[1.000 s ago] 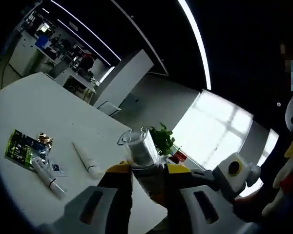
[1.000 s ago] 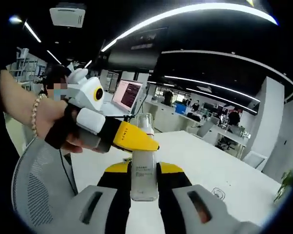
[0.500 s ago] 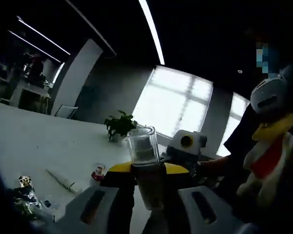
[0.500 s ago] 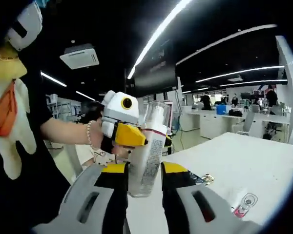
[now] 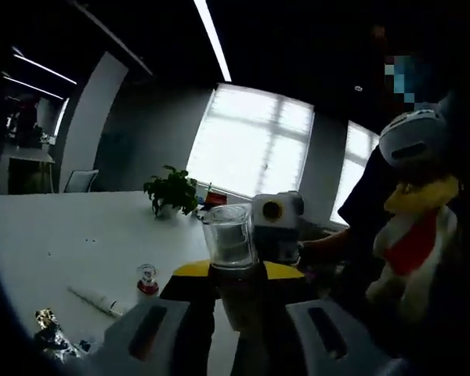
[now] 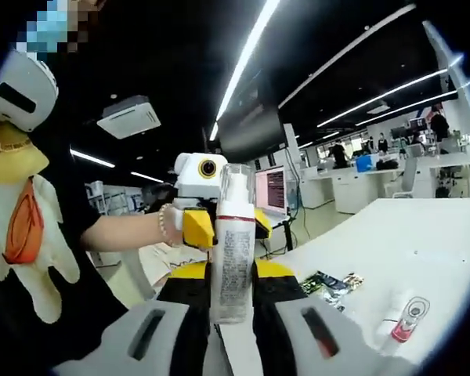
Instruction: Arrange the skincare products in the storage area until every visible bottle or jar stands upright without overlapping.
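A tall bottle (image 6: 233, 251) with a clear cap, a red band and small print is gripped near its base by my right gripper (image 6: 233, 274), which is shut on it. Behind it, my left gripper (image 6: 227, 227) closes its yellow fingers (image 6: 194, 229) on both sides of the same bottle, held by a hand with a bead bracelet. In the left gripper view the clear cap (image 5: 229, 241) rises just above my left gripper (image 5: 236, 274), and the right gripper's body (image 5: 278, 231) sits right behind it. The bottle is held in the air above the white table (image 5: 55, 235).
A white tube (image 5: 98, 299), a small red-capped bottle (image 5: 146, 280) and foil sachets (image 5: 51, 337) lie on the table. The sachets (image 6: 329, 283) and small bottle (image 6: 410, 317) lie to the right. A potted plant (image 5: 171, 192) stands farther back. The person's body and a plush toy (image 5: 411, 235) are close by.
Both views have swung round with the hands. The bottle has stayed between both pairs of jaws and now stands straighter in the right gripper view.
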`<state>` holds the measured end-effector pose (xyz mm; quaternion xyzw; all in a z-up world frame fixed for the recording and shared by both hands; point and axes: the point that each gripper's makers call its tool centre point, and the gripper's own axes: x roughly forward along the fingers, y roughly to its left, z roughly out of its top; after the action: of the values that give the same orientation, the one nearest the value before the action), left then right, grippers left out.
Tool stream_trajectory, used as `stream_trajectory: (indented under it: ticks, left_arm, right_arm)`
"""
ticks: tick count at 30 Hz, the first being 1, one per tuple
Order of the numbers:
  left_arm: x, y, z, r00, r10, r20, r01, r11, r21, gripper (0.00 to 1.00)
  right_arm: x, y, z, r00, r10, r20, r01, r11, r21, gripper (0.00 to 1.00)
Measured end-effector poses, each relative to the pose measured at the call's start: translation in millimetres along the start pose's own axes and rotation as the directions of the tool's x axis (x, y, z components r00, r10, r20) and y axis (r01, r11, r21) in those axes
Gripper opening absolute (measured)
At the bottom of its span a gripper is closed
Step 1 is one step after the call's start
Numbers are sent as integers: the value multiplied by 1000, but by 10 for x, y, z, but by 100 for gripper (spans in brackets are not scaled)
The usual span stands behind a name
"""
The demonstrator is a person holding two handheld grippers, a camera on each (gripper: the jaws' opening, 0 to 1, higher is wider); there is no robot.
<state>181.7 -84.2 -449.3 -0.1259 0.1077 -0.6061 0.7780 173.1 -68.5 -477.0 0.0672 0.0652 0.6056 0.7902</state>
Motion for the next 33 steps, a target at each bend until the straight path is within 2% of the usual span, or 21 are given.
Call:
stream_trajectory:
  ticks: [4,6,8,9,11,13,14,15,16,17,18,19,21,25,27,28,29,30,31,32,33]
  left_arm:
    - [46,175,64,987,125,105,-121,991,-48,18]
    - [74,272,61,973,184,142,-173,981,-85,18]
    - [110,370,35,954,254,160,-238,964,-114,18]
    - [123,398,30,945,281,166,-263,957,-122,18]
    - [140,459,22,923,341,181,-315,936,-157,17]
    - [136,540,-5,884,419,205,-381,902,-203,16]
    - [129,569,-24,870,445,210,-403,890,-214,16]
    - [109,627,-90,839,505,204,-447,853,-270,15]
    - [108,648,-144,824,531,197,-466,833,-298,14]
    - [100,668,-177,809,554,196,-485,818,-308,14]
    - [99,670,-213,803,565,188,-494,809,-318,14]
    - [95,654,-253,799,575,176,-512,804,-303,14]
    - [94,631,-286,804,573,159,-513,803,-304,14]
    - [45,628,-304,825,545,146,-487,819,-305,14]
    - [32,607,-297,837,527,151,-471,832,-293,14]
    - [8,599,-284,847,510,151,-462,846,-267,14]
    - [-3,596,-283,850,505,150,-458,849,-263,14]
    - [10,522,-263,885,440,154,-396,884,-248,14]
    - [15,493,-241,896,412,163,-372,899,-230,14]
    - [29,418,-227,924,347,161,-309,926,-217,14]
    - [38,379,-212,935,317,162,-283,938,-199,14]
  right_arm:
    - [-19,-186,47,990,-138,23,139,990,-16,18]
    - [-21,-283,29,976,-218,8,218,975,-46,18]
    - [-21,-381,-11,951,-307,-25,301,944,-138,18]
    - [-19,-388,-17,947,-318,-29,311,938,-152,19]
    - [-7,-460,-34,914,-405,-37,382,886,-262,19]
    - [-21,-506,-62,875,-483,-41,443,831,-338,19]
    - [-44,-538,-84,844,-534,-46,478,789,-385,19]
    - [-55,-561,-104,825,-563,-49,487,753,-442,19]
    - [-57,-593,-158,804,-591,-62,479,705,-523,20]
    - [-58,-602,-187,792,-607,-65,470,675,-569,20]
    - [-69,-612,-234,787,-613,-77,464,669,-581,20]
    - [-55,-593,-290,797,-597,-86,465,699,-544,20]
    - [-85,-568,-326,807,-582,-94,462,724,-513,20]
    - [-111,-526,-328,830,-551,-87,440,743,-504,21]
    - [-88,-495,-328,861,-500,-92,408,787,-462,21]
    - [-41,-453,-325,888,-448,-100,365,821,-439,21]
    - [-43,-439,-317,901,-421,-100,344,837,-426,22]
    - [-63,-415,-302,921,-376,-102,308,864,-398,22]
    - [-62,-384,-295,937,-332,-105,276,892,-357,23]
    - [-64,-358,-285,946,-302,-116,257,919,-298,23]
    - [-67,-323,-270,959,-260,-111,227,942,-246,24]
